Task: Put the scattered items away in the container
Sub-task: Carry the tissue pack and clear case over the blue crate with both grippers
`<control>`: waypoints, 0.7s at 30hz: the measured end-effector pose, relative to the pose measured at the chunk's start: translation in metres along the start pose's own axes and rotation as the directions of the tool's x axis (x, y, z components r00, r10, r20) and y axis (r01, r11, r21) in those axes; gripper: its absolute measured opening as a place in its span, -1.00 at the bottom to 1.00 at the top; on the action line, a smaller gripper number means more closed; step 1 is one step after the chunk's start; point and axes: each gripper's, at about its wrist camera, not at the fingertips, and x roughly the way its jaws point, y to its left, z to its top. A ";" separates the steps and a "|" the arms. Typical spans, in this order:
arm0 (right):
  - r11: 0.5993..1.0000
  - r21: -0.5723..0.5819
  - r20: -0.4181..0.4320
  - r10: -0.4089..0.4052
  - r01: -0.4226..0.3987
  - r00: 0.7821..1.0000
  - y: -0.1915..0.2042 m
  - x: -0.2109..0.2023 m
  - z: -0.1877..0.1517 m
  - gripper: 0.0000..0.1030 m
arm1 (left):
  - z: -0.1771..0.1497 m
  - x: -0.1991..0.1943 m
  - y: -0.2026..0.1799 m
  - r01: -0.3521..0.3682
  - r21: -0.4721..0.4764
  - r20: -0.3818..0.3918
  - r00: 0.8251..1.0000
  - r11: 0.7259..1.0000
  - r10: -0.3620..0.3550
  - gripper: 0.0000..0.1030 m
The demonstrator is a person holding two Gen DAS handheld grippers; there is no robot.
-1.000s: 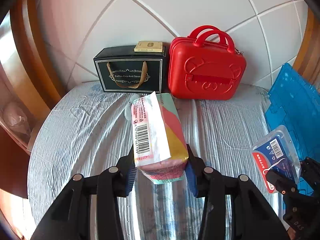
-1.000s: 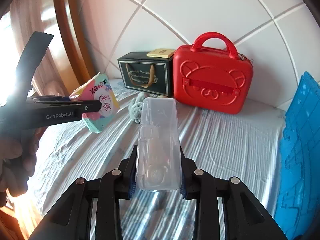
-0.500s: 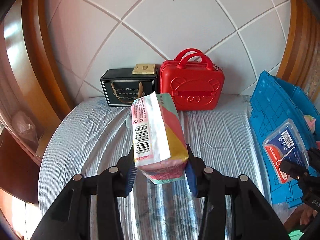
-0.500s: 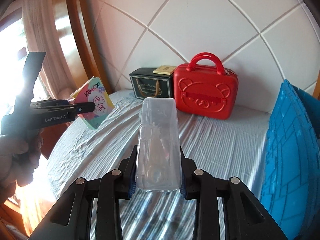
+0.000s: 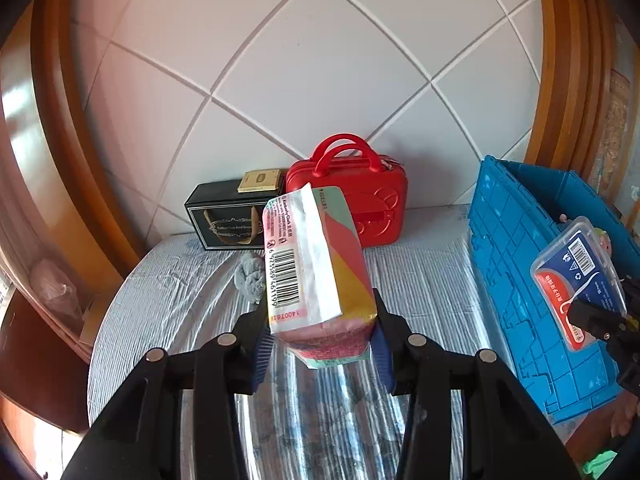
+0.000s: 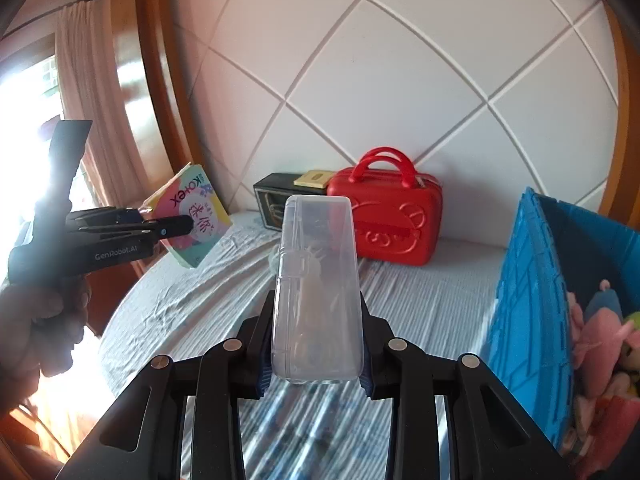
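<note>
My left gripper (image 5: 320,344) is shut on a colourful Kotex packet (image 5: 316,264) with a barcode, held above the bed; the packet also shows in the right wrist view (image 6: 192,220). My right gripper (image 6: 316,360) is shut on a clear plastic box (image 6: 316,292), which in the left wrist view (image 5: 576,276) shows a red-and-blue label and hangs over the blue crate. The blue crate (image 5: 520,264) stands at the right of the bed; in the right wrist view (image 6: 532,300) it holds pink plush toys (image 6: 600,340).
A red bear-faced case (image 5: 368,204) and a black gift box (image 5: 228,216) with a small gold box on top stand against the quilted headboard. A grey fuzzy item (image 5: 250,276) lies on the striped sheet (image 5: 180,300). Wooden frame at left.
Both grippers have risen and pulled back from the bed with their items. The blue crate has come further into view at the right, and its plush toys now show.
</note>
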 end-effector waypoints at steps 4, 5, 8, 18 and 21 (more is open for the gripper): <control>1.000 0.018 0.034 -0.026 0.025 0.999 -0.020 -0.027 -0.003 -0.38 | 0.011 -0.005 -0.034 0.028 0.042 0.020 0.999 0.999 -0.029 -0.19; 0.999 0.024 0.039 -0.032 0.031 0.999 -0.025 -0.032 -0.004 -0.38 | 0.013 -0.006 -0.042 0.038 0.051 0.025 0.999 0.998 -0.039 -0.19; 0.998 0.040 0.056 -0.058 0.056 0.997 -0.040 -0.052 -0.008 -0.38 | 0.021 -0.011 -0.070 0.076 0.085 0.041 0.996 0.994 -0.079 -0.19; 0.979 0.126 0.099 -0.172 0.159 0.980 -0.097 -0.107 -0.024 -0.38 | 0.042 -0.019 -0.176 0.237 0.215 0.042 0.967 0.947 -0.252 -0.19; 0.967 0.163 0.106 -0.216 0.198 0.971 -0.119 -0.124 -0.029 -0.38 | 0.049 -0.022 -0.210 0.292 0.251 0.034 0.950 0.923 -0.310 -0.19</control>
